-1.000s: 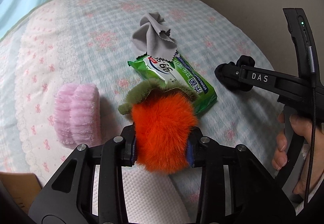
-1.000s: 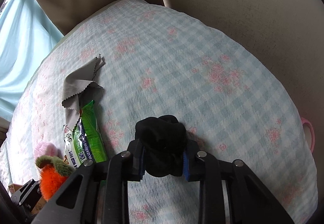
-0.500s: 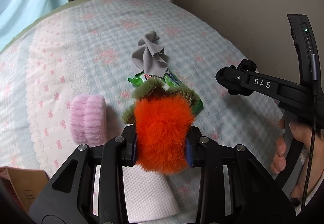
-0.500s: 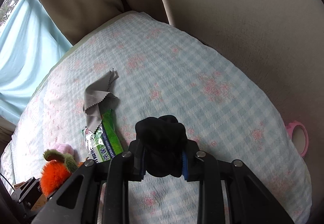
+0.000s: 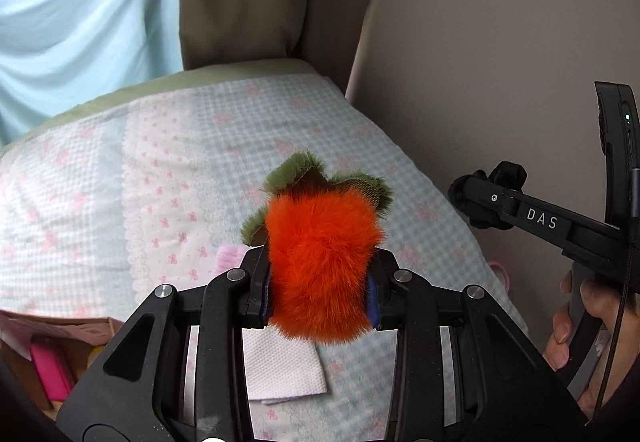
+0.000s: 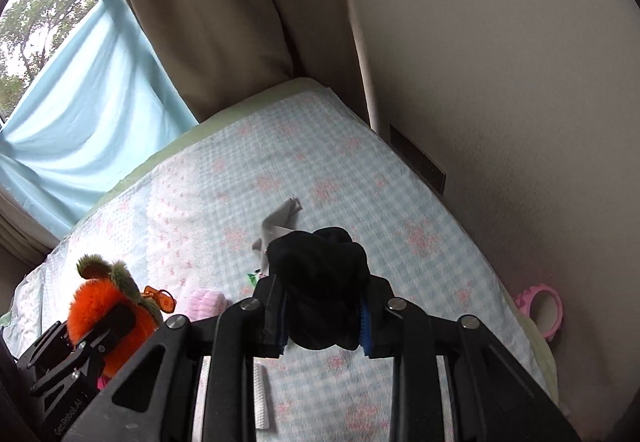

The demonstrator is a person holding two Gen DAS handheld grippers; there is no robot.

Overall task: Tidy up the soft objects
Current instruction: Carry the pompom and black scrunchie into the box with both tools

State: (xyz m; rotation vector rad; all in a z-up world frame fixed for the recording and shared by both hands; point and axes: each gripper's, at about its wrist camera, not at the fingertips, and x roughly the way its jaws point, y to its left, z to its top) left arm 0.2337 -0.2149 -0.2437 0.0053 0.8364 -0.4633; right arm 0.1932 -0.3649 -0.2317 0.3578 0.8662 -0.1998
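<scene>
Though half hidden, seemingly grey cloth [image 6: 280,228]

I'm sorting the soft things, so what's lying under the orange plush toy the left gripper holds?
Below the plush toy, a white paper towel lies on the bedsheet, with a pink fluffy item peeking out beside it. The toy and gripper fingers hide the rest.

Far half of bed [image 6: 352,178] lay open to tongs. Grey cloth [image 6: 280,226] and pink fluffy item [image 6: 206,302] cluttered middle. White tissue [image 5: 284,370] lay near front. Wall [image 6: 520,82] hemmed right edge; curtain [image 6: 224,22] blocked far end. Box [image 5: 52,354], possibly cardboard, stood at left.
</scene>
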